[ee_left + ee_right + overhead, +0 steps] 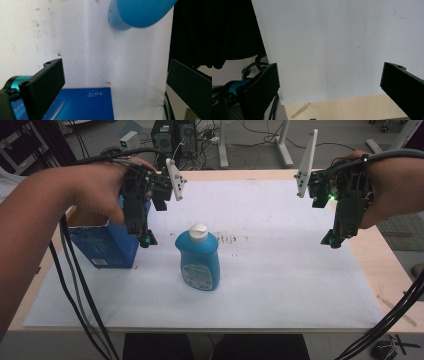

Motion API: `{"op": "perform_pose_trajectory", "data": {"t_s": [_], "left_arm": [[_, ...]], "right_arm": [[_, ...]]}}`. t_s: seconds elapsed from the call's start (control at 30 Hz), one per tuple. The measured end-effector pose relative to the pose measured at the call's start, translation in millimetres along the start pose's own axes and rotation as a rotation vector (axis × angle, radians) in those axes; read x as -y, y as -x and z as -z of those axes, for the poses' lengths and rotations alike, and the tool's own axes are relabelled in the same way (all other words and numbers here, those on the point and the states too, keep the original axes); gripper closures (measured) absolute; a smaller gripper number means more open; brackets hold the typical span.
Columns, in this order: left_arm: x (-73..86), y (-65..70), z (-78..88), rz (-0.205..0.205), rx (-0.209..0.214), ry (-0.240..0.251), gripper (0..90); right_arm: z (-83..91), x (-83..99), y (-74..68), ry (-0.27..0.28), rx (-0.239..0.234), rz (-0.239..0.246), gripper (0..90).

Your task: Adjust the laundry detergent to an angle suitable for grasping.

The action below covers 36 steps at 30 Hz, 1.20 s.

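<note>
One blue plastic bottle with a white round cap (199,257) is stood upright near the middle of the big white sheet (280,285) that is spread over the light wooden table (385,265). Nothing is touching the bottle. In the left gripper view its blue bottom (140,12) is seen at the top, above the white sheet.

Just to the left of the bottle, a dark blue cardboard box (107,245) is stood on the sheet, and its top is open. A gap is left between the box and the bottle. The box's blue side with small white letters (85,105) is seen low down in the left gripper view.

The left gripper (146,240) is held in the air over the near edge of the box, beside the bottle. Its jaws are spread wide and nothing is held between them.

The right gripper (332,241) is held far off, over the right edge of the sheet. Its jaws are spread wide too, and nothing is pinched.
</note>
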State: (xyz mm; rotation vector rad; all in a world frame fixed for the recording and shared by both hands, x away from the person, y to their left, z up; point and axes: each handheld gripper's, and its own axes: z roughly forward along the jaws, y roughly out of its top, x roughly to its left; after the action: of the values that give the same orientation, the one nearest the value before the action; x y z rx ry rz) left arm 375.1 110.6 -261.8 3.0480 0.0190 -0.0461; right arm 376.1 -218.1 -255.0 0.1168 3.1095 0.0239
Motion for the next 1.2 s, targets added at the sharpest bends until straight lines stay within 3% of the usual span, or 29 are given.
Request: {"op": "perform_pose_trajectory", "data": {"t_s": [0.2,0.4,1.2], "left_arm": [[6.2,-3.0,6.2,0.056,-0.002,-0.008,1.7],[5.4,-3.5,11.7,0.083,-0.008,-0.023,1.7],[-0.2,-4.5,21.0,0.098,-0.032,-0.058,1.7]], "right_arm": [[3.5,-2.2,2.6,0.007,0.0,0.005,1.6],[3.9,-1.5,4.8,0.014,0.005,0.006,1.6],[8.3,-3.8,3.8,0.026,0.023,0.011,1.6]]}}
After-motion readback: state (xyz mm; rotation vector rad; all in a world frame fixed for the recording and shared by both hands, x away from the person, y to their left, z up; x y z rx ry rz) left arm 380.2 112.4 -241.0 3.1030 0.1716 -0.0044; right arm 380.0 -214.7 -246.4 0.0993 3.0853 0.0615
